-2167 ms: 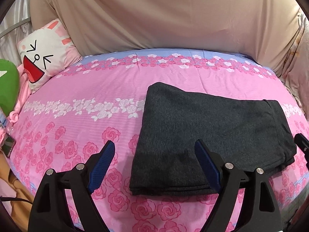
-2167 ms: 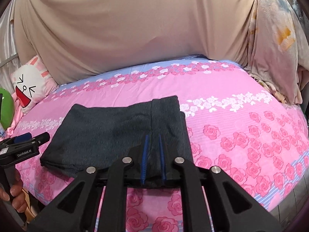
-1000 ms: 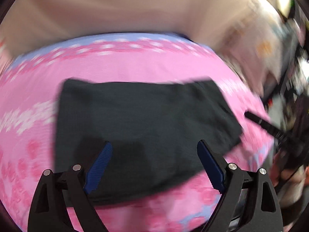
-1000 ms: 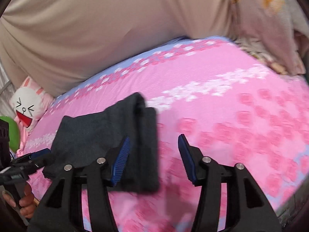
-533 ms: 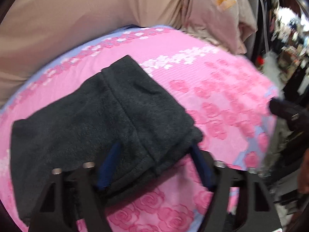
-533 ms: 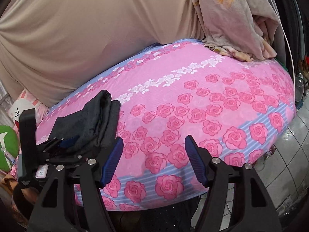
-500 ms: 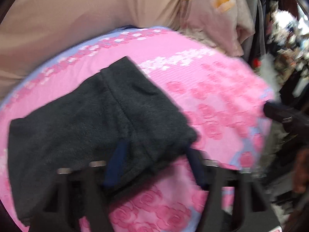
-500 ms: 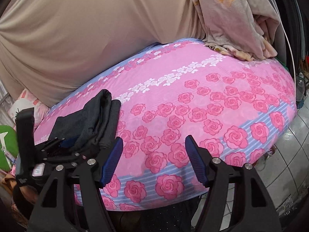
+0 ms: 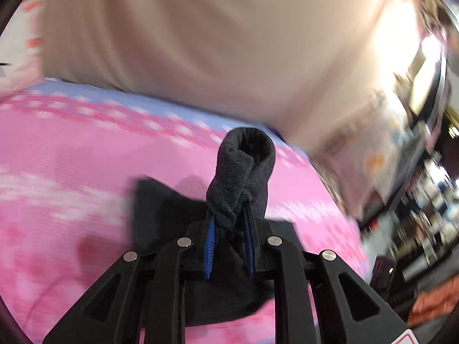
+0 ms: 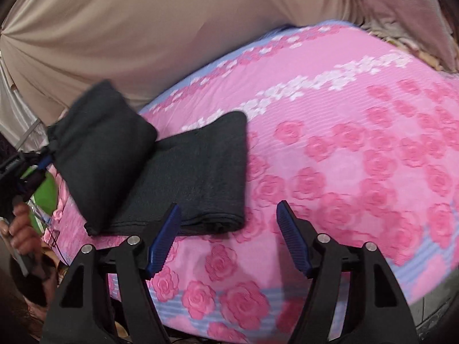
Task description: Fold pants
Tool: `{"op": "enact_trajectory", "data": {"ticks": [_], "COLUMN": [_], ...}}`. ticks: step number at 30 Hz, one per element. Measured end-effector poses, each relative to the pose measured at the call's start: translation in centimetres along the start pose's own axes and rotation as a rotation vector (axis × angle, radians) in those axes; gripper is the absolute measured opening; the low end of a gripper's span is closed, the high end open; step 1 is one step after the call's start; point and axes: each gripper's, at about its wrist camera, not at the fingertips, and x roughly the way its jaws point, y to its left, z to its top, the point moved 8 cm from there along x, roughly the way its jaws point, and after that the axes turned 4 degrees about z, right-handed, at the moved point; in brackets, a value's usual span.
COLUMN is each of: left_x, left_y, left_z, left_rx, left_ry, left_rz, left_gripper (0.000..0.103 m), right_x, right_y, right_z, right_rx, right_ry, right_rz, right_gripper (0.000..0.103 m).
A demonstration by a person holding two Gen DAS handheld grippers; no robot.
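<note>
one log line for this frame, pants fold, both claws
step: fold pants | left claw: closing on bunched end of dark pants, lifted off pink bedsheet | right claw: opening, nothing between jaws, by near edge

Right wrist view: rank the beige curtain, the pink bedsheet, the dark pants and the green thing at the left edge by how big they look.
1. beige curtain and pink bedsheet, too alike to separate
2. dark pants
3. green thing, mostly hidden

Right hand-held gripper (image 10: 228,236) opening, nothing between its jaws, beside dark pants (image 10: 183,172) on pink bedsheet (image 10: 358,157)
</note>
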Motion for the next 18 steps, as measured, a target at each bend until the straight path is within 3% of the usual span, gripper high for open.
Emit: {"op": "enact_trajectory", "data": {"ticks": [1, 2, 3, 4, 7, 9, 12, 15, 18], "left_x": [-1.6, -2.8, -4.1, -5.0, -6.8, -7.0, -6.4, -7.4, -8.8], "left_y": [2.4, 4.2, 6.6, 8.5, 13.6, 16.9, 19.3, 21.1, 20.4], "left_z": [0.9, 1.5, 2.1, 2.6, 3.0, 2.6, 0.9, 0.6, 1.6], "left_rx": [-0.019, -0.029, -0.044, -0.052, -0.065, -0.089, -0.123, -0.192, -0.215], "left_ry": [-0.031, -0.05, -0.07, -0.077, -0.089, -0.076, -0.071, -0.097, -0.124], "left_rz": [0.056, 0.102, 0.161, 0.206, 0.348, 0.415, 0.432, 0.411, 0.364], "left_gripper": [0.015, 0.015, 0.015, 0.015, 0.015, 0.015, 0.015, 0.015, 0.015], "right_x": [0.3, 1.1, 1.3, 1.1, -1.8, -2.7, 0.8, 0.9, -0.6], "right_y": [0.1, 0.6, 0.9, 1.4, 3.8, 3.8, 0.8, 0.8, 2.6], "right_z": [0.2, 0.3, 0.5, 0.9, 2.7, 3.2, 1.2, 1.1, 2.4], "right_rx": [-0.007, -0.017, -0.013, -0.03, -0.139, -0.153, -0.139, -0.151, -0.177], "right_ry": [-0.021, -0.003, -0.003, -0.02, -0.109, -0.119, 0.019, 0.001, -0.064], "right_rz": [-0.007, -0.006, -0.007, -0.018, -0.096, -0.122, -0.215, -0.272, -0.268], "right_gripper": [0.057, 0.032, 0.017, 0.013, 0.011, 0.011, 0.012, 0.022, 0.043]}}
